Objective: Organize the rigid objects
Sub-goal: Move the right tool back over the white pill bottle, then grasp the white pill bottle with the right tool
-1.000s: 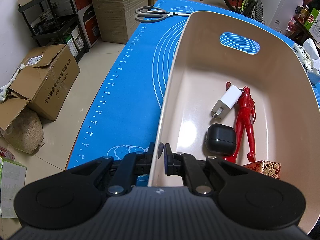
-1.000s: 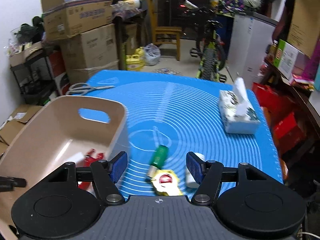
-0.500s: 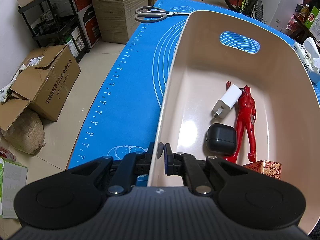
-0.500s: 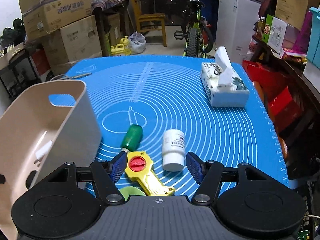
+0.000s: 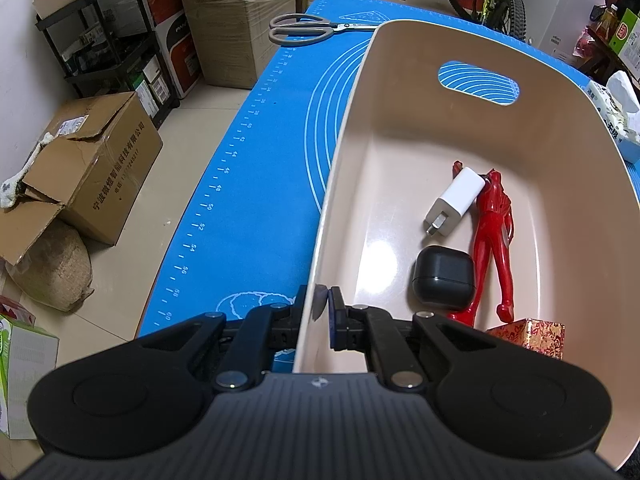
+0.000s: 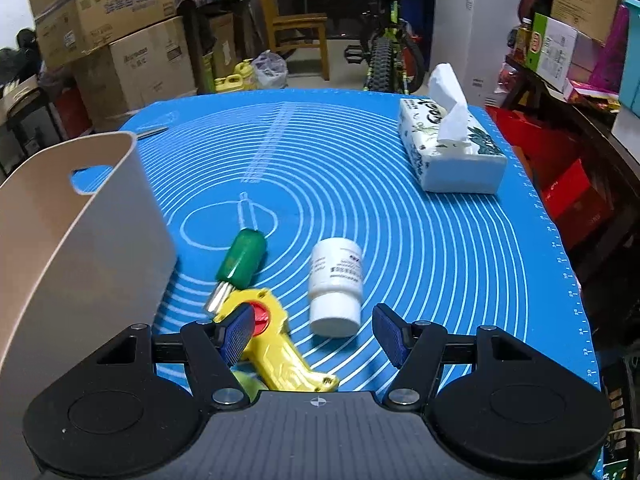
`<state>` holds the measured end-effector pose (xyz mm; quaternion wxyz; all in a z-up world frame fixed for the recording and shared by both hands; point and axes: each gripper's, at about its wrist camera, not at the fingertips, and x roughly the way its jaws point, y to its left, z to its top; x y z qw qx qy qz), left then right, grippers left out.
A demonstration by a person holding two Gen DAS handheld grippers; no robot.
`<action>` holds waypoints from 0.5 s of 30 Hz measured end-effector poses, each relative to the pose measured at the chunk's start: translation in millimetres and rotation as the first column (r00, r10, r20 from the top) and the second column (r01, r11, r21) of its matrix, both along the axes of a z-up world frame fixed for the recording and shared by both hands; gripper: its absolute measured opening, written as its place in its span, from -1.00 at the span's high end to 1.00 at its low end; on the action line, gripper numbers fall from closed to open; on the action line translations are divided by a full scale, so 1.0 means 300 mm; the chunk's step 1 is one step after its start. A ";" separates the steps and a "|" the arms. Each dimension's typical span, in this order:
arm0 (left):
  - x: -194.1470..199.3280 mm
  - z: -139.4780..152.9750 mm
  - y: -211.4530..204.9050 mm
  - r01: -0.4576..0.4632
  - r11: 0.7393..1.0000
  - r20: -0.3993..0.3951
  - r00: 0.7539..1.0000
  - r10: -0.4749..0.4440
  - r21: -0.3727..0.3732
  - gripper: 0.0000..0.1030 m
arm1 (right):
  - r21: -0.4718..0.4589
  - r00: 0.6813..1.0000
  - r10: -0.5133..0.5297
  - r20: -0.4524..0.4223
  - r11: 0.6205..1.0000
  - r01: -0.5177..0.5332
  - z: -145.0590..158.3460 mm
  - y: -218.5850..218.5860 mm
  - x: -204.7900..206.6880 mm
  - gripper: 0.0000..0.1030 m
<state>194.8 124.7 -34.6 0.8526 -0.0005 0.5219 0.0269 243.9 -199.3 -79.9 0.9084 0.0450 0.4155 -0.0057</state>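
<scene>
My left gripper (image 5: pixel 322 312) is shut on the near left rim of a beige bin (image 5: pixel 340 168). Inside the bin lie a white charger (image 5: pixel 454 202), a red figure (image 5: pixel 494 240), a black case (image 5: pixel 442 280) and a red patterned box (image 5: pixel 528 336). My right gripper (image 6: pixel 316 334) is open and empty, low over the blue mat (image 6: pixel 400 216). A white pill bottle (image 6: pixel 336 286) lies just ahead between its fingers. A yellow toy (image 6: pixel 280 344) and a green-handled tool (image 6: pixel 240 262) lie to its left, beside the bin (image 6: pixel 80 248).
A tissue box (image 6: pixel 448 152) stands at the mat's far right. Scissors (image 5: pixel 304 32) lie at the far end of the mat beyond the bin. Cardboard boxes, shelves and a bicycle surround the table. The mat's right edge drops off beside red boxes.
My right gripper has swung right and down toward the white bottle, staying open. The left gripper and the bin have not moved.
</scene>
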 end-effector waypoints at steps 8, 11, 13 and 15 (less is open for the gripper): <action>0.000 0.001 -0.003 0.001 1.000 0.000 1.000 -0.001 0.001 0.78 | -0.030 0.998 -0.061 0.014 0.998 0.062 -0.044 0.006 0.057 -0.38; 0.001 0.001 -0.004 0.000 1.000 -0.001 1.000 0.000 0.001 0.78 | -0.030 0.997 -0.075 0.030 0.997 0.076 -0.058 0.012 0.069 -0.35; 0.000 0.000 -0.003 0.000 1.000 -0.001 1.000 0.000 0.002 0.78 | -0.020 0.996 -0.083 0.038 0.996 0.084 -0.060 0.014 0.077 -0.27; 0.000 0.000 -0.003 0.000 1.000 0.000 1.000 0.000 0.002 0.78 | -0.022 0.995 -0.092 0.028 0.995 0.092 -0.066 0.015 0.087 -0.15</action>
